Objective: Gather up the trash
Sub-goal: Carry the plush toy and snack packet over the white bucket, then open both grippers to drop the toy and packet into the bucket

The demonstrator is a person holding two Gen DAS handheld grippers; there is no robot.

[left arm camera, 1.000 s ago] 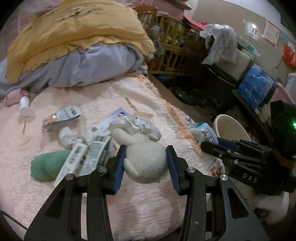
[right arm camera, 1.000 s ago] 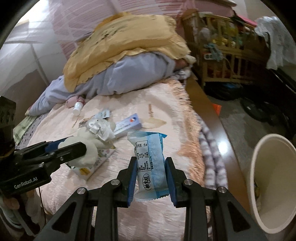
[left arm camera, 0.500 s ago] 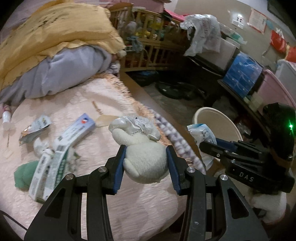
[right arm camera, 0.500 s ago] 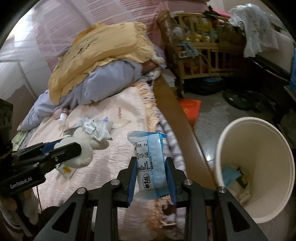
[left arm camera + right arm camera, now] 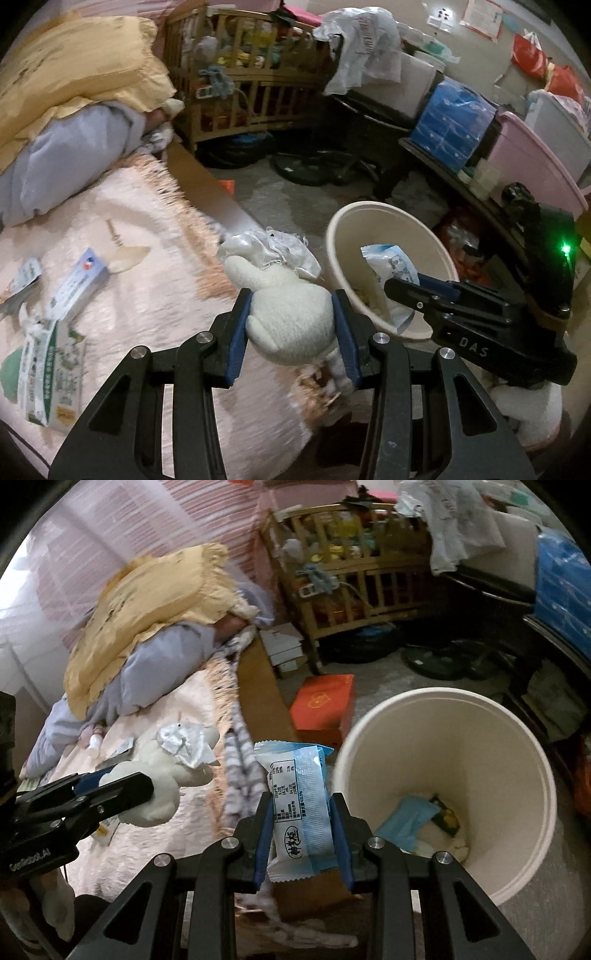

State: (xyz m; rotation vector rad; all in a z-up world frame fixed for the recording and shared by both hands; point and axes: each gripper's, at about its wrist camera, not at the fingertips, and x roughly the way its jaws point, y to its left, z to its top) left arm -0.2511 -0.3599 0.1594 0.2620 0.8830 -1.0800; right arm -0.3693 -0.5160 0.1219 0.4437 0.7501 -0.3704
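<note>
Two pieces of trash are in hand at once, one per gripper, which looks like a way to save a trip to the bin. The right gripper (image 5: 302,830) is clenched on a blue snack wrapper (image 5: 295,794), pinched across its middle so it stands upright between the blue pads; in the left wrist view the same wrapper (image 5: 391,269) hangs at the near rim of the one white bin (image 5: 369,221), so I judge it is about ready to be let go. The left gripper (image 5: 291,325) grips a white plush toy (image 5: 288,317) by its round body, with one crumpled silvery wrapper (image 5: 280,251) stuck on its head; it is held in the air over the bed's edge, just short of the bin, probably waiting its turn. Seen from the right wrist camera, the bin (image 5: 517,738) stands on the floor beside the bed and already holds a few pieces: one blue packet (image 5: 406,819), one dark packet with yellow print (image 5: 447,814), and some pale scraps I cannot count. On the pink bedspread (image 5: 147,295) more litter waits: one long white-and-blue box (image 5: 79,280), one green-and-white carton (image 5: 50,373), one small torn wrapper (image 5: 22,277) at the far left, and one green cloth lump (image 5: 9,373) at the edge. Beyond lie one yellow quilt (image 5: 74,66), one wooden crib (image 5: 251,74), and one orange box (image 5: 325,701) on the floor.
</note>
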